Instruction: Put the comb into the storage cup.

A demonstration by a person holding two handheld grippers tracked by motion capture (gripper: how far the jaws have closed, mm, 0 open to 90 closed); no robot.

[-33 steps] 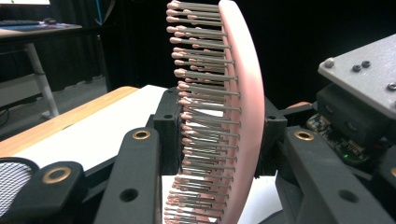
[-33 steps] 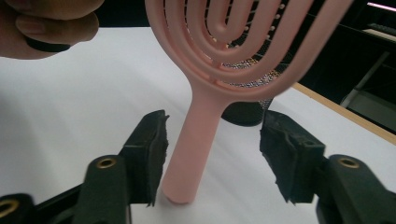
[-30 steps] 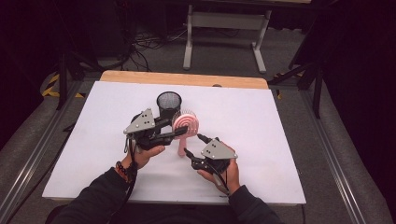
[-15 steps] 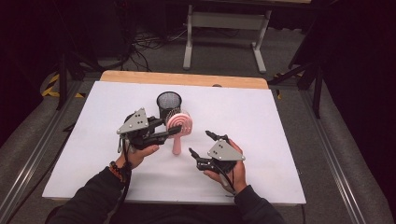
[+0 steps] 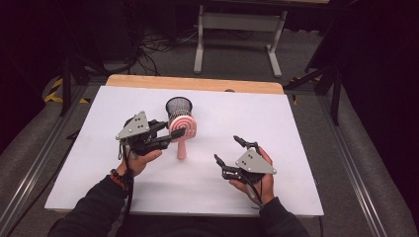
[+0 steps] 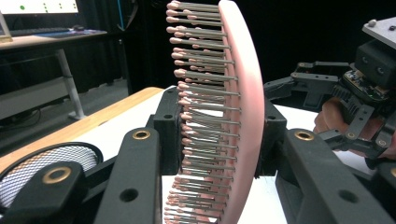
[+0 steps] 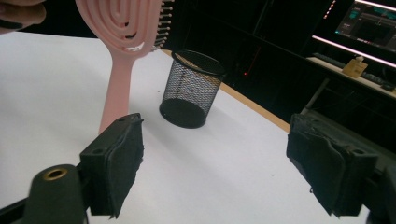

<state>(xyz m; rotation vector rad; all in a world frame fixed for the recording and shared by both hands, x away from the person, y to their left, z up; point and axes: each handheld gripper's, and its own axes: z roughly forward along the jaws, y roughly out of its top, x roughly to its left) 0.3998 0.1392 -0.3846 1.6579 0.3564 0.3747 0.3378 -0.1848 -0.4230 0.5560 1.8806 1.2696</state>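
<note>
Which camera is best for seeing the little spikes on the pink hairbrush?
The left gripper view: the hairbrush sits edge-on between that gripper's jaws, with its rows of bristles close and sharp. The right gripper view shows its smooth pink back and handle. The high view shows the whole brush, small, beside the black mesh cup.

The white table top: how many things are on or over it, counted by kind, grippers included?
Pink hairbrush: 1
Black mesh cup: 1
Grippers: 2, the left gripper shut on the brush head, the right gripper open and holding nothing
Total: 4
</note>
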